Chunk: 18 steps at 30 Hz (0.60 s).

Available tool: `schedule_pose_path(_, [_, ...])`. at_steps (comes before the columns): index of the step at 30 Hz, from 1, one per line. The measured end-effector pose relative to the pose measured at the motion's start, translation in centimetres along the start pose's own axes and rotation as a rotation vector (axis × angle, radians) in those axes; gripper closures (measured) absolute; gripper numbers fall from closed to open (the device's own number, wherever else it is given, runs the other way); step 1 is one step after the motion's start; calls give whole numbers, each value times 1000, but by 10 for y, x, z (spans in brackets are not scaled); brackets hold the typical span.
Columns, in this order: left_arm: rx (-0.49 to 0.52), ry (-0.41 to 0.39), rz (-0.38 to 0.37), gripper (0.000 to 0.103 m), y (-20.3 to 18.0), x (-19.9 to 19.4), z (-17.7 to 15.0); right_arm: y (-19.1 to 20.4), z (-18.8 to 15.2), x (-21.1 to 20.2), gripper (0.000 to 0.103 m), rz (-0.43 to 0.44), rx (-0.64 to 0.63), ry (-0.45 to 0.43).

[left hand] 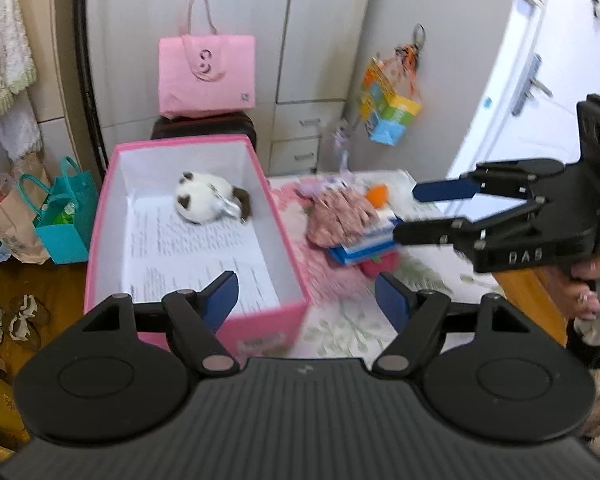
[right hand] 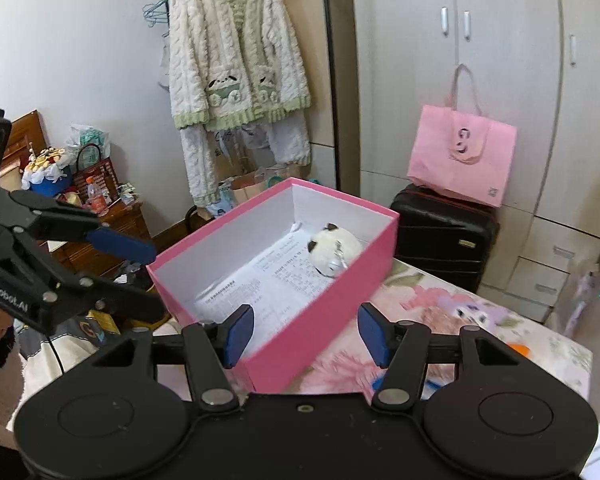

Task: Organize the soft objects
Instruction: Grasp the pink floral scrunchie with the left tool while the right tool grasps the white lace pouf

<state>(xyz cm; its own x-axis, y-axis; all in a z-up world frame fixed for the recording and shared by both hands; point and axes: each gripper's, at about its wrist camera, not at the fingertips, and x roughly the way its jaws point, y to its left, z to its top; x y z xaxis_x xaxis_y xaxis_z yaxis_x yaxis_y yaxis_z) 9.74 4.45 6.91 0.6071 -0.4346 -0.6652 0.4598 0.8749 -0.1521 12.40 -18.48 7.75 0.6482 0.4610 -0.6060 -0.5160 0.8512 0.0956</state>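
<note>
Your left tongs are apart, blue pads wide, nothing between them; they hang over the near end of the pink box and the floral surface beside it. Your right tongs are apart too, empty, over the near corner of the same pink box.

In the left wrist view your right tongs come in from the right edge, jaws apart, tips near a blurred pile of soft things. Your hand grips the handle below. In the right wrist view your left tongs show at the left edge, jaws apart, just beside the box's left corner.

The pink box sits open on the surface, no lid on it, white inside, with printed paper sheets lying flat on its bottom. 1 plush toy, white with brown patches, lies at the far end of the box on the paper; same plush toy in the right view, near the far right wall.

Outside the box, to its right on the surface, lies the pile: a pink patterned soft item, an orange thing behind it, a blue-and-white packet touching its near side. All motion-blurred, can't tell more.

Behind the box a pink tote bag stands on a dark suitcase. A fluffy cream cardigan hangs at the wall.
</note>
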Motion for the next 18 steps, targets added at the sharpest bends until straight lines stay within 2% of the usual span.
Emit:
schedule_pose_path(6, [48, 55, -46, 27, -32, 4, -25, -5, -38, -30, 38, -34, 21, -21])
schedule_pose_path(11, [53, 100, -109, 27, -52, 20, -37, -13, -64, -40, 38, -60, 35, 0])
schedule_pose_path(18, [73, 87, -170, 27, -77, 48, -35, -38, -88, -43, 37, -73, 33, -5])
